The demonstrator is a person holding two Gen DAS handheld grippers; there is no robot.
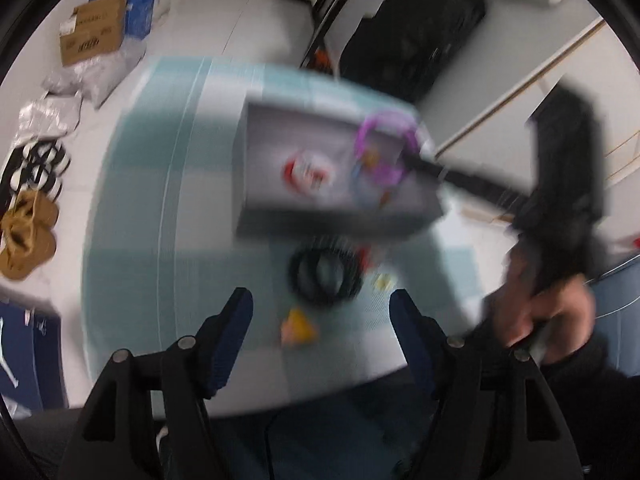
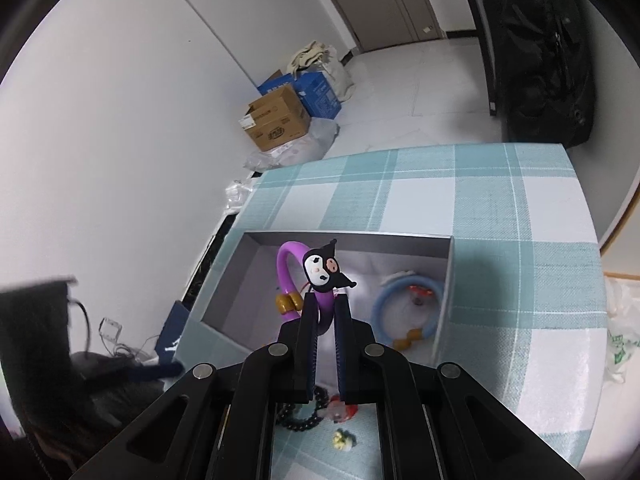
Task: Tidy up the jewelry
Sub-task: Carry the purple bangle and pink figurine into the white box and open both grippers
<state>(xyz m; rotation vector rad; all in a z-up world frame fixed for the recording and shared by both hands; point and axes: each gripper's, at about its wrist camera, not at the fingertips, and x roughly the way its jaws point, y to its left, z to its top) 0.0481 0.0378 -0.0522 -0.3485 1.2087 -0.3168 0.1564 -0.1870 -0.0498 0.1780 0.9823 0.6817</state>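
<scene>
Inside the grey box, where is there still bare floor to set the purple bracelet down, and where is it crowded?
The right gripper holds the purple bracelet over the grey box. Bare floor lies at the left end, between the left wall and the bracelet. The right end is crowded by the blue bracelet. The left gripper is open.

purple bracelet [image 2: 289, 276], teal-checked tablecloth [image 2: 500, 208], grey box [image 2: 352, 240]
</scene>
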